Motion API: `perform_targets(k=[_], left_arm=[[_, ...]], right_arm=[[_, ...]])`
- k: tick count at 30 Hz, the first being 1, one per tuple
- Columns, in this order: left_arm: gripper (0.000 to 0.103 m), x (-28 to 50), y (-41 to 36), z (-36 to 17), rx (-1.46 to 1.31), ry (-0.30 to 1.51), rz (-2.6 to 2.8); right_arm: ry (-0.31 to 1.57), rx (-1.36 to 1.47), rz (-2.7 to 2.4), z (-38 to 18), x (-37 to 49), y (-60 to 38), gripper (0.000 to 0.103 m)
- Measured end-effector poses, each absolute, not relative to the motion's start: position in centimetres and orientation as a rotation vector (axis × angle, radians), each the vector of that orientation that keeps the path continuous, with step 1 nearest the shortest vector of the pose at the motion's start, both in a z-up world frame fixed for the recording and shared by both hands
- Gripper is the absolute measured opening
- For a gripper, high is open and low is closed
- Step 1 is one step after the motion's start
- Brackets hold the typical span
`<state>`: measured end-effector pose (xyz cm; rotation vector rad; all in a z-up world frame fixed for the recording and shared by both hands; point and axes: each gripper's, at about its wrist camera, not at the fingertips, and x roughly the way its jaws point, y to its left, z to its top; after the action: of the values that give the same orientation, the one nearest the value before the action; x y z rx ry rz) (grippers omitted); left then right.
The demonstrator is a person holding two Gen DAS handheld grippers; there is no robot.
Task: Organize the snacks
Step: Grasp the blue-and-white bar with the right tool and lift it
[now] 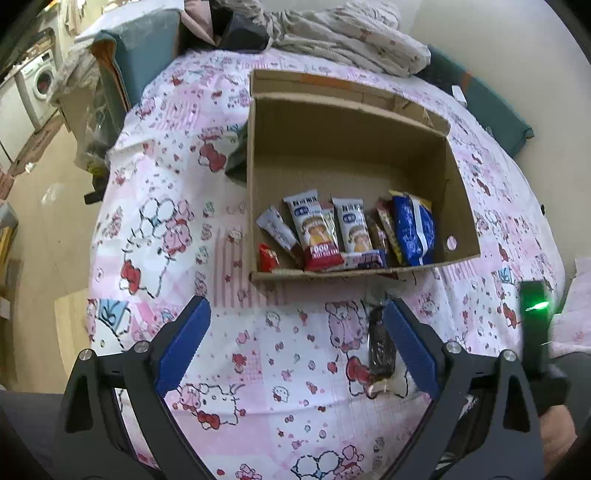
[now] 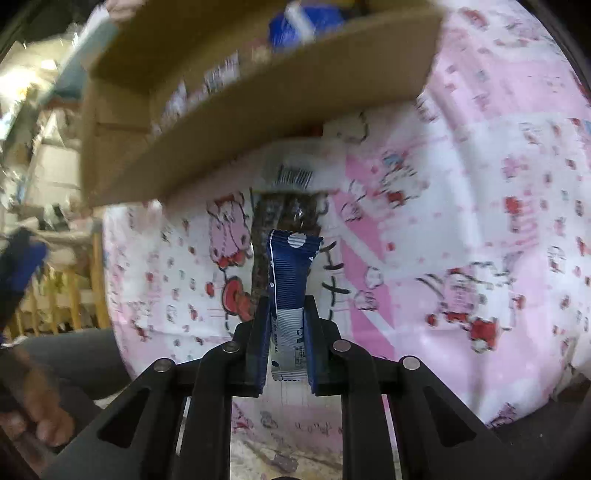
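A blue-and-white snack stick (image 2: 289,295) stands clamped between the blue pads (image 2: 259,343) of the right gripper (image 2: 286,321), its top poking up well past the fingertips, just short of the cardboard box (image 2: 229,122) on the pink cartoon-print sheet (image 2: 461,221). Beneath it on the sheet lies a dark snack pack (image 1: 380,347), its barcoded end pointing toward the box. The left gripper (image 1: 297,314) hovers over the sheet with its jaws spread wide, holding nothing; its right pad (image 1: 410,343) sits just beside the dark pack, though contact cannot be judged. Inside the box (image 1: 461,206), about nine wrapped snacks (image 1: 351,232) crowd along the near wall. Rumpled bedding (image 1: 343,33) lies behind it.
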<state>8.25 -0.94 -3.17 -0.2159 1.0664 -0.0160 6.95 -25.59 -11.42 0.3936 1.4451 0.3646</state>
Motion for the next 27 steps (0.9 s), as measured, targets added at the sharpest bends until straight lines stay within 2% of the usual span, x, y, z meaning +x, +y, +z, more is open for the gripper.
perform_targets(k=[4,10,15,21,27], left_arm=[[0.094,8.5,-1.7,-4.7,-0.229,1.13,-0.041],[0.094,9.5,-7.2,-8.1,-0.175,1.236,-0.11],[0.094,11.5,-12.4,-11.6,-0.138,1.303,-0.151],[0.094,14.2,-14.6,-15.7,-0.156,1.402,-0.132],[0.093,14.2,-16.7,-16.6,-0.014,1.375,-0.114]], right_arm=[[1.326,0.514,0.293,-9.2,6.4,-29.5,0.017],[1.225,0.671,0.206,-8.1,6.7,-33.5,0.017],[1.205,0.73,0.194,-8.0,7.0,-34.5,0.017],[1.196,0.76,0.191,-7.8,6.8,-35.5,0.017],[1.166,0.768,0.194,-7.1,7.1,-35.8,0.017]])
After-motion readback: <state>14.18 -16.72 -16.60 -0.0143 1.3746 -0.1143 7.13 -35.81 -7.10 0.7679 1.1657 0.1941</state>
